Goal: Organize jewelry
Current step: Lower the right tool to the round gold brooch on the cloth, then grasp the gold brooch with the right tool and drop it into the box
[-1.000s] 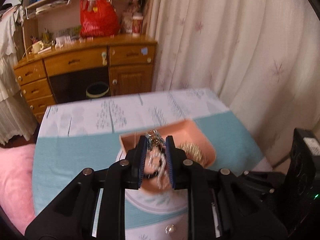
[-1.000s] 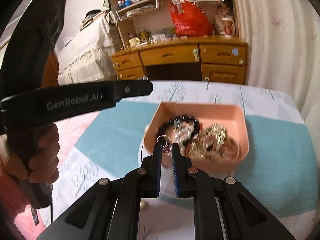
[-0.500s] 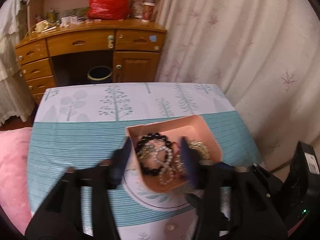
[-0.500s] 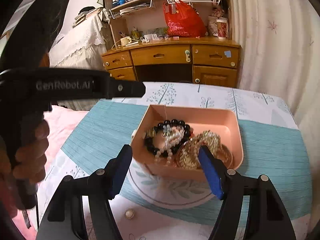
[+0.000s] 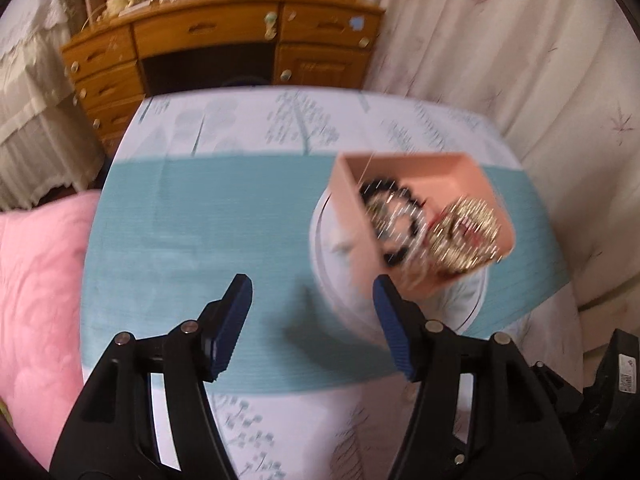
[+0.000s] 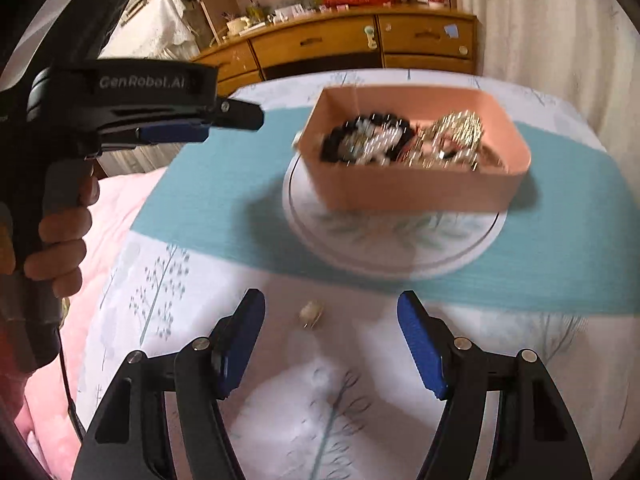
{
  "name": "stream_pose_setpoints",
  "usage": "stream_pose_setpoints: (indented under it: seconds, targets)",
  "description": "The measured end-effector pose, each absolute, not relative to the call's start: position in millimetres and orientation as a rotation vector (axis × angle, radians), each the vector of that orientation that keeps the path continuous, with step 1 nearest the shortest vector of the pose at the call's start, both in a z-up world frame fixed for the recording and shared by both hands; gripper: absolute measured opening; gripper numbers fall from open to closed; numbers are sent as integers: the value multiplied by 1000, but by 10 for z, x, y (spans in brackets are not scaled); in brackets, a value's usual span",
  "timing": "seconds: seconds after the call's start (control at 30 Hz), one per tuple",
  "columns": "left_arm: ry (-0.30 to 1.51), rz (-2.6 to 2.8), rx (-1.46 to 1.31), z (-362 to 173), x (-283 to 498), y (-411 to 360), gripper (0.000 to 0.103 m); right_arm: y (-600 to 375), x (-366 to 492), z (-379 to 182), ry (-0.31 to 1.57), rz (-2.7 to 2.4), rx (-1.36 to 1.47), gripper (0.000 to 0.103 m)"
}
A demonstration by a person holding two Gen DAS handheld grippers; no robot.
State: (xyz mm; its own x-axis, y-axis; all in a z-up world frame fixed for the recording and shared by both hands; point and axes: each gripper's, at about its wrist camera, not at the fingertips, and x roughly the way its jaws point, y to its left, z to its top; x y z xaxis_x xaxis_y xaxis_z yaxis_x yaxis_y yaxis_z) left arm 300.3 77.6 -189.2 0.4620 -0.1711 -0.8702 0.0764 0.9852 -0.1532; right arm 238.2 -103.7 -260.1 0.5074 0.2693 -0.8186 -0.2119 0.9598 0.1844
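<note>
- The left gripper (image 5: 312, 312) stands wide apart with nothing between its ribbed blue pads, over the teal band of the tablecloth (image 5: 192, 216).
- The right gripper (image 6: 331, 332) is likewise spread wide and holds nothing, above the white, tree-printed part of the cloth.
- A small pale earring or bead (image 6: 311, 313), too blurred to tell which, lies on the cloth between the right fingers.
- The pink rectangular box (image 6: 404, 190) with smooth, straight walls sits on a round white plate (image 6: 384, 244) with a thin rim line.
- Inside the box lie a black bead bracelet (image 6: 334, 142), glossy pearl strands (image 6: 378, 140) and tangled gold chains (image 6: 460, 130).
- A wooden desk (image 5: 224, 36) stands behind.
</note>
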Motion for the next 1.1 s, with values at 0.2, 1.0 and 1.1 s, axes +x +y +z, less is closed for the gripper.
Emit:
stream_pose_setpoints:
  seconds: [0.2, 1.0, 1.1]
  targets:
    - [1155, -152, -133, -2056, 2827, 982, 60, -745, 2249, -2699, 1000, 251, -7, 49]
    - [1198, -108, -186, -2227, 2736, 1424, 60, -320, 2483, -2753, 991, 341, -9, 12]
    - [1203, -101, -182, -2247, 2739, 1409, 60, -285, 2542, -2688, 966, 366, 34, 9]
